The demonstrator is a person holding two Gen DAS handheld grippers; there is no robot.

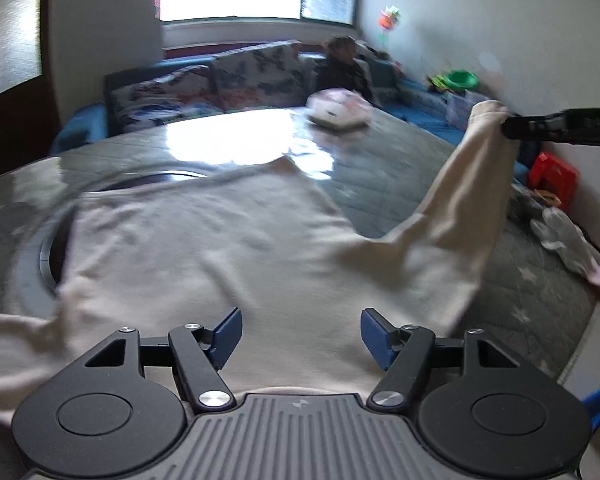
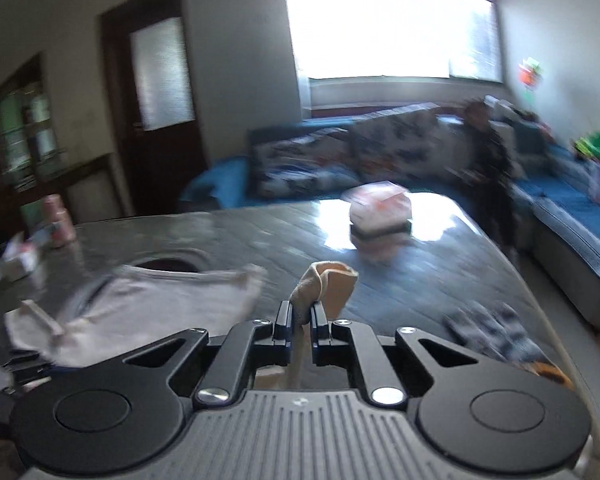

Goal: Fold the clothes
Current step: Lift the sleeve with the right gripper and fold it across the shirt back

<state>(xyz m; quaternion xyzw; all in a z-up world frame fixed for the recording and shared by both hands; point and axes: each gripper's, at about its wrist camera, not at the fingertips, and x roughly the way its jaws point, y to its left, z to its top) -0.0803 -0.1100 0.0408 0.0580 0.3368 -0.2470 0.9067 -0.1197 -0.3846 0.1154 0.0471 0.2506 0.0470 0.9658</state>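
Presently my right gripper (image 2: 301,314) is clenched on the cuff of the cream long-sleeved cotton shirt (image 1: 220,248), lifted at frame right for folding; my left gripper (image 1: 301,338) hangs released above its body, centre frame on the grey quilted table (image 1: 400,184).

Left claw (image 1: 301,336): jaws parted, blue pads clear of any contact, pointing obliquely downward. Right claw (image 2: 302,314): jaws closed to a narrow gap, pinching a fold of cloth, raised and extended sideways.

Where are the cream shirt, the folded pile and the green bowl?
Cream shirt (image 1: 228,248): left wrist view, middle of its body.
Folded pile (image 2: 380,210): right wrist view, its side.
Green bowl (image 1: 462,78): left wrist view, its rim.
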